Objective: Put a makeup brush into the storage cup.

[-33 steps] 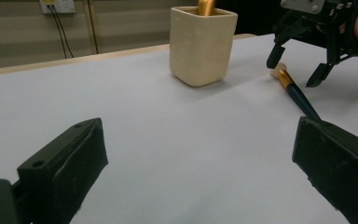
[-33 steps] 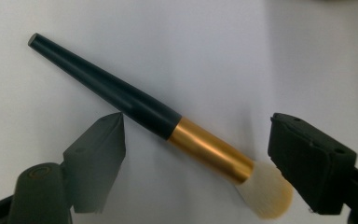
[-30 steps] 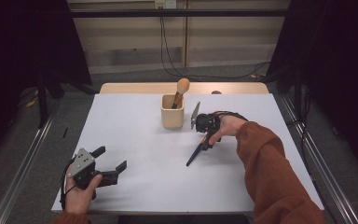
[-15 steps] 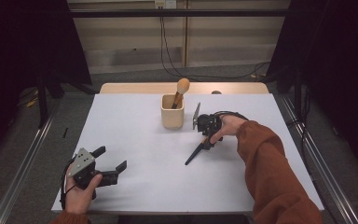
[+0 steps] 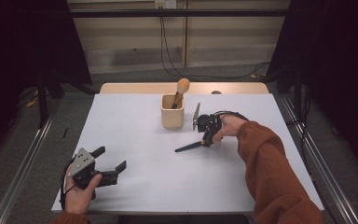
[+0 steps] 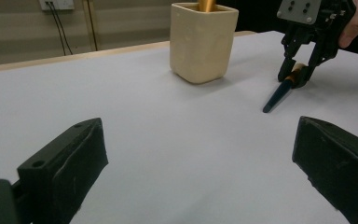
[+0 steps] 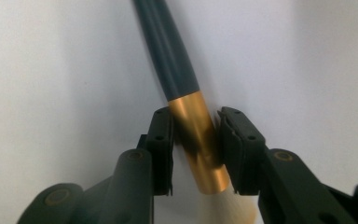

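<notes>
White tabletop point(image 5: 135, 116) carries a cream cup point(image 5: 172, 111) with a brush point(image 5: 182, 88) standing in it. Just right of the cup, the right tool point(image 7: 193, 147) has just been closing and now appears to clamp the gold ferrule of a dark-handled brush point(image 5: 189, 146) lying flat. Near the front-left corner, the left tool point(image 5: 114, 161) rests released, holding nothing.

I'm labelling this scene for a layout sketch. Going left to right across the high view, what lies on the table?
left gripper → beige holder with a brush in it → dark-handled brush lying on the table → right gripper, closed on that brush's gold band.
</notes>
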`<state>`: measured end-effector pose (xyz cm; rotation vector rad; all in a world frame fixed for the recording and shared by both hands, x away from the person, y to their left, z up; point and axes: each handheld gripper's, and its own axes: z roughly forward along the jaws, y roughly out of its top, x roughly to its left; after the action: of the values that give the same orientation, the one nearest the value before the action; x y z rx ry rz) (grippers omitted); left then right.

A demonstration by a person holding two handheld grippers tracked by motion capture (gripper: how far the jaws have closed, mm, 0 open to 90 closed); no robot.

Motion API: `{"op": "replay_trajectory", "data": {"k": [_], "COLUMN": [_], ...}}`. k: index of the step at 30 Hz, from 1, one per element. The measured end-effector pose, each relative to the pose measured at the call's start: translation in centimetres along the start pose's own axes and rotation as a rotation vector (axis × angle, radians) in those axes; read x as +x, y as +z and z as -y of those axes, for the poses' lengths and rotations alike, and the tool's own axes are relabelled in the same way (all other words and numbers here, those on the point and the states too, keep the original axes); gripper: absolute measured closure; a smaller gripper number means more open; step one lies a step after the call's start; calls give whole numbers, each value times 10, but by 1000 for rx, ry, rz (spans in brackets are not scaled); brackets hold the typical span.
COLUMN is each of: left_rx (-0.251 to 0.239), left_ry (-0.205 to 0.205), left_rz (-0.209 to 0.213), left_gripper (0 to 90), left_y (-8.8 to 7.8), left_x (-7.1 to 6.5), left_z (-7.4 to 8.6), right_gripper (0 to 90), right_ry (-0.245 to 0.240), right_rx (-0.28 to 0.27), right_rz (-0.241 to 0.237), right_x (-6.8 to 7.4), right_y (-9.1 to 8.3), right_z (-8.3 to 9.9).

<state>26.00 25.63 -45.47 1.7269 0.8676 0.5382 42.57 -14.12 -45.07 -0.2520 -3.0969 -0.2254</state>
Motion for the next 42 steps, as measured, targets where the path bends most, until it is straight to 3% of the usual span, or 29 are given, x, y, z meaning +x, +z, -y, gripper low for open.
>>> {"op": "replay_trajectory", "data": {"k": [4, 10, 16, 24, 34, 42], "left_rx": [2, 1, -1, -1, -1, 1], "left_ry": [3, 4, 1, 4, 0, 3], "left_rz": [-1, -5, -3, -3, -5, -11], "left_gripper": [28, 28, 28, 27, 27, 28], "left_y": [0, 0, 0, 0, 0, 0], "left_x": [0, 1, 1, 1, 1, 0], "left_z": [0, 0, 0, 0, 0, 0], "right_gripper": [742, 746, 746, 746, 746, 746], "right_ry": [-2, 2, 61, 96, 165, 264], "right_rx": [-4, -12, -20, -45, -155, -305], "right_rz": [-4, 1, -13, -27, 10, 16], "right_x": [0, 0, 0, 6, 11, 20], "right_y": [0, -1, -2, -3, -16, -30], "right_z": [0, 1, 4, 12, 29, 46]}}
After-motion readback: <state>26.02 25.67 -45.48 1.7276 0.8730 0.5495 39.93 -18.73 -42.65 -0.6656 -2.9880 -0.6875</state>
